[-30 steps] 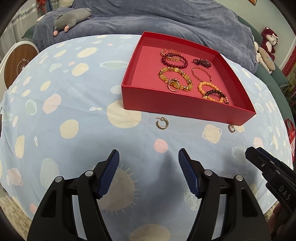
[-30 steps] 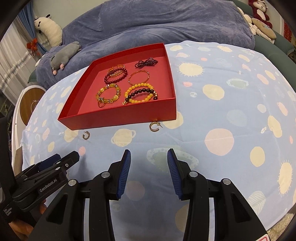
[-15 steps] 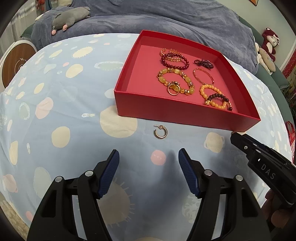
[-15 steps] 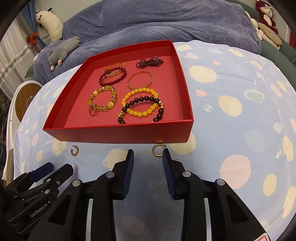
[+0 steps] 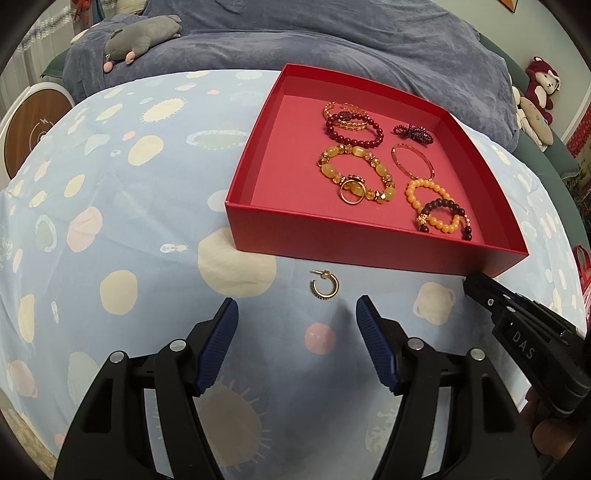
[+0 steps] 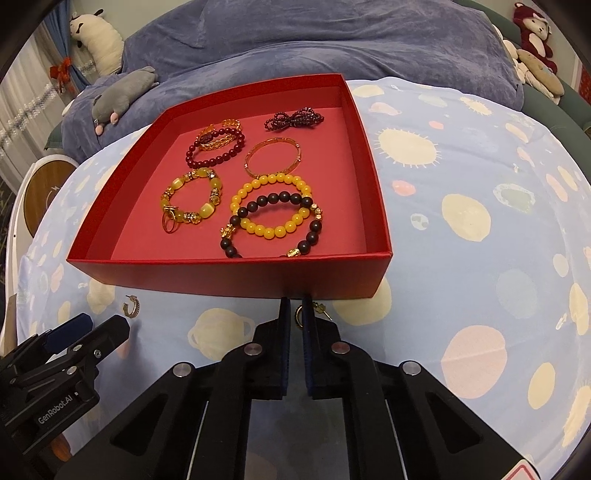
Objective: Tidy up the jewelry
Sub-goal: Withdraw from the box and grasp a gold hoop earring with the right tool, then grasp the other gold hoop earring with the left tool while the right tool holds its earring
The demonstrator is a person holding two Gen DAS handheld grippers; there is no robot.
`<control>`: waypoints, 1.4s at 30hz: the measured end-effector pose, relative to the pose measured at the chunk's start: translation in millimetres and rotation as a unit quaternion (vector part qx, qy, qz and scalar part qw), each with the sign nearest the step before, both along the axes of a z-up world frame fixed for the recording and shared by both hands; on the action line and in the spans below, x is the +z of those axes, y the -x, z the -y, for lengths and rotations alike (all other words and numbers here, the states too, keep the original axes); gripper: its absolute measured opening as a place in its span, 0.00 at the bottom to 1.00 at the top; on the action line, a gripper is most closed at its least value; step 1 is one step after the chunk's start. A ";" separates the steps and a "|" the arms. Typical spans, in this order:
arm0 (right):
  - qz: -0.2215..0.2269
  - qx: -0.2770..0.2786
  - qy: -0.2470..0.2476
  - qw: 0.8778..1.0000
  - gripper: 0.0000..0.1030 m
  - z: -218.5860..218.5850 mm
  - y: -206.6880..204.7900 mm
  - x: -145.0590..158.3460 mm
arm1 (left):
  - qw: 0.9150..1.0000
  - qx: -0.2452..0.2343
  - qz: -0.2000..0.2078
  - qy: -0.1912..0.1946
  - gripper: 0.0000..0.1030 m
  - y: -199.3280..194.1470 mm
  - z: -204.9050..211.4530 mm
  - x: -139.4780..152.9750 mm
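A red tray (image 5: 369, 240) (image 6: 229, 277) on the spotted blue cloth holds several bead bracelets, a gold bangle and a ring. One gold hoop earring (image 5: 325, 287) (image 6: 132, 307) lies on the cloth just in front of the tray. My left gripper (image 5: 297, 325) is open, just short of that earring. My right gripper (image 6: 296, 314) is nearly shut around a second gold hoop earring (image 6: 300, 315) at the tray's front wall; its post sticks out to the right. In the left wrist view the right gripper (image 5: 480, 286) hides that earring.
The cloth-covered table (image 5: 129, 221) curves away on all sides. A blue blanket with a grey plush toy (image 5: 140, 37) lies behind. Plush toys (image 6: 532, 33) sit at the far right. A round wooden-topped stool (image 5: 33, 125) stands at the left.
Both grippers moved forward toward the tray. My right gripper's jaws closed from a narrow gap onto the right earring. The left gripper stayed open and came closer to the left earring.
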State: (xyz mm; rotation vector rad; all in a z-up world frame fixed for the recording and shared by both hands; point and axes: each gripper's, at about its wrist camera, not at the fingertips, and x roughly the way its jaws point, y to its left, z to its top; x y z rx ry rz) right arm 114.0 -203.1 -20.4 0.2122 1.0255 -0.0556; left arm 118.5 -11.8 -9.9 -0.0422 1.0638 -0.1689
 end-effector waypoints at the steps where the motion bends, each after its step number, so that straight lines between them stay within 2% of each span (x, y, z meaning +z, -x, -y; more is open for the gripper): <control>1: 0.000 0.000 -0.003 1.000 0.04 1.5 -0.1 -0.5 | 1.000 -0.001 0.000 0.000 0.61 -1.5 1.0 -0.1; 15: 0.001 -0.009 -0.019 1.000 0.01 5.3 15.5 2.7 | 1.000 -0.014 0.009 -0.003 0.46 -9.1 13.2 -7.2; 18: -0.001 -0.009 -0.022 1.000 0.01 5.2 18.3 1.3 | 1.000 -0.018 0.012 -0.003 0.39 -9.8 14.4 -7.3; 21: -0.002 -0.007 -0.023 1.000 0.00 3.8 21.1 0.6 | 1.000 -0.023 0.012 -0.002 0.27 -9.9 14.9 -7.3; 23: -0.001 -0.008 -0.026 1.000 0.01 4.8 22.2 1.2 | 1.000 -0.029 0.010 0.004 0.16 -10.2 15.1 -7.6; 32: 0.003 -0.008 -0.036 0.999 0.02 9.8 25.6 7.3 | 0.999 -0.030 0.010 0.016 0.15 -5.2 13.8 -4.9; 33: 0.002 -0.009 -0.033 0.999 0.03 10.1 24.1 6.7 | 0.999 -0.029 0.009 0.017 0.15 -5.3 13.2 -5.0; 35: 0.002 -0.007 -0.028 1.000 0.14 8.8 21.2 6.5 | 0.999 -0.026 0.008 0.018 0.15 -6.1 11.7 -4.9; 37: -0.001 -0.003 -0.022 1.000 0.19 6.4 17.4 5.3 | 0.999 -0.025 0.006 0.020 0.16 -6.3 10.3 -4.6; 42: 0.002 0.004 -0.001 1.000 0.23 1.1 6.6 2.9 | 0.999 -0.021 0.000 0.031 0.16 -8.7 5.8 -6.0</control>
